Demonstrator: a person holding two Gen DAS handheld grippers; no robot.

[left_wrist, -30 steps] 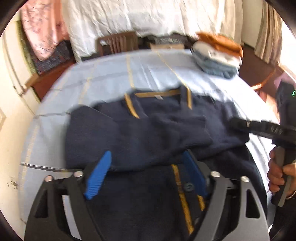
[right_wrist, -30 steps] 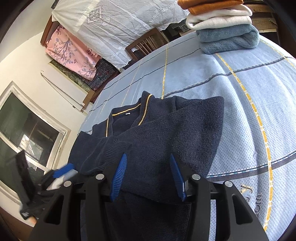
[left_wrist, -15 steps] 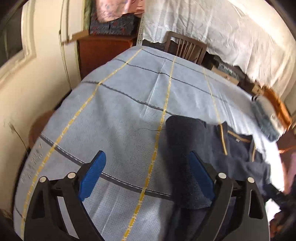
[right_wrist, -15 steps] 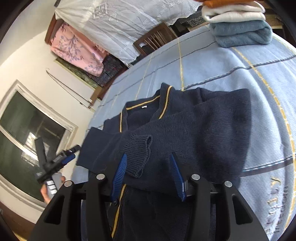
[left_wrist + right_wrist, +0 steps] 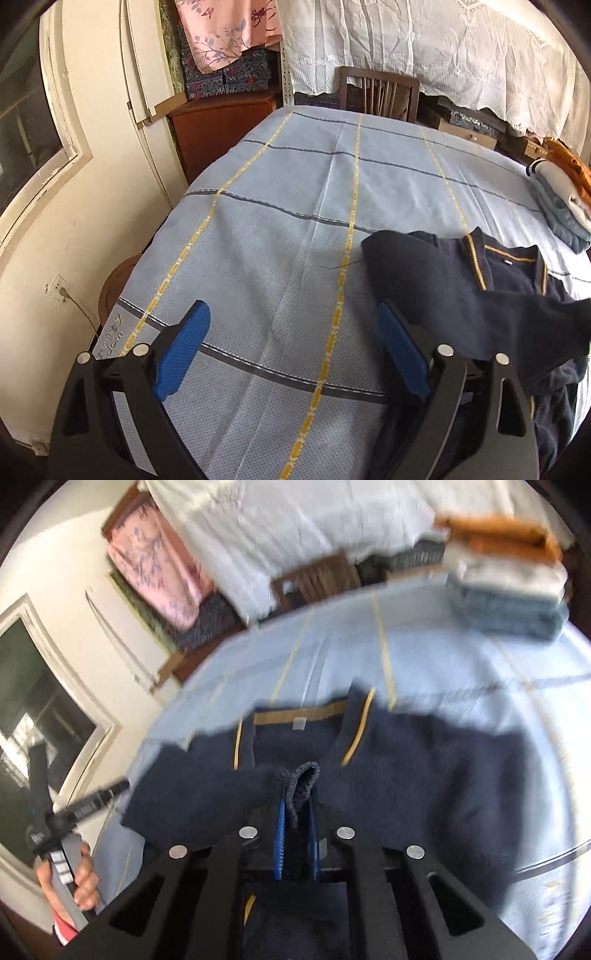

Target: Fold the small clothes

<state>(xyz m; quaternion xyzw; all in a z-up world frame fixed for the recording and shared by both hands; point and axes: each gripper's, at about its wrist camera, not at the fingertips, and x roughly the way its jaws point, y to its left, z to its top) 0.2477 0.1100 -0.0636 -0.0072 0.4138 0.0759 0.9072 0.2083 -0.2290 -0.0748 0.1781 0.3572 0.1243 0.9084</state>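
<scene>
A navy knit cardigan with mustard trim lies partly folded on the blue striped tablecloth. My right gripper is shut on the ribbed cuff of a sleeve folded across the chest. My left gripper is open and empty, over bare cloth left of the cardigan. The left gripper also shows in the right wrist view, held off the table's left side.
A stack of folded clothes in orange, white and blue-grey sits at the table's far right, also in the left wrist view. A wooden chair stands behind the table. A wall and window frame are close on the left.
My right gripper has closed on the sleeve cuff. My left gripper has swung left, off the cardigan, and stays open.
</scene>
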